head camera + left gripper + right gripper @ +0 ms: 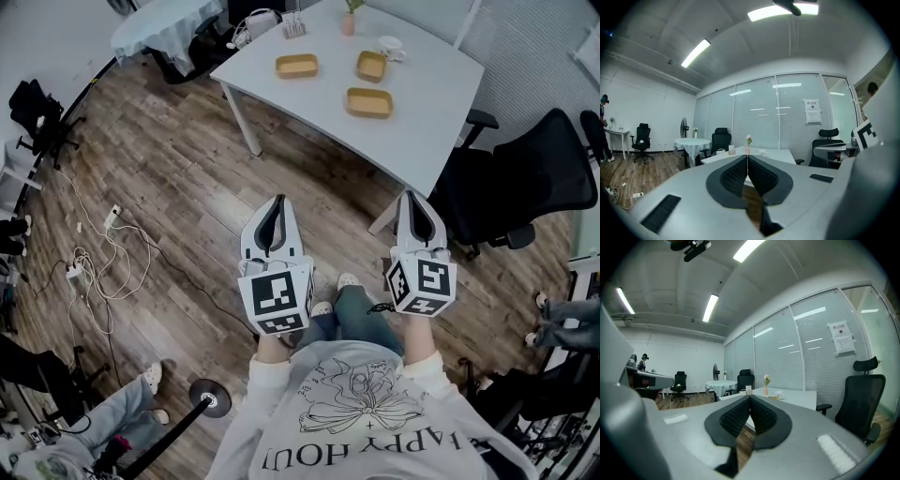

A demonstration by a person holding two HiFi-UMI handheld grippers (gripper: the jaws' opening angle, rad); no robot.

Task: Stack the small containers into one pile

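Nothing was stacked: three shallow tan containers [296, 66] [371, 66] [368, 102] lay apart on the white worktop [441, 84]. The left gripper [277, 201] and right gripper [413, 197] hung well short, fingers [736, 176] closed, empty.

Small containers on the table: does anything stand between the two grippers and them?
Nothing visible. The left gripper and right gripper, fingers shut and empty, hang over the floor short of the white table. The three small containers lie apart on its top. The black office chair stands off to the right.
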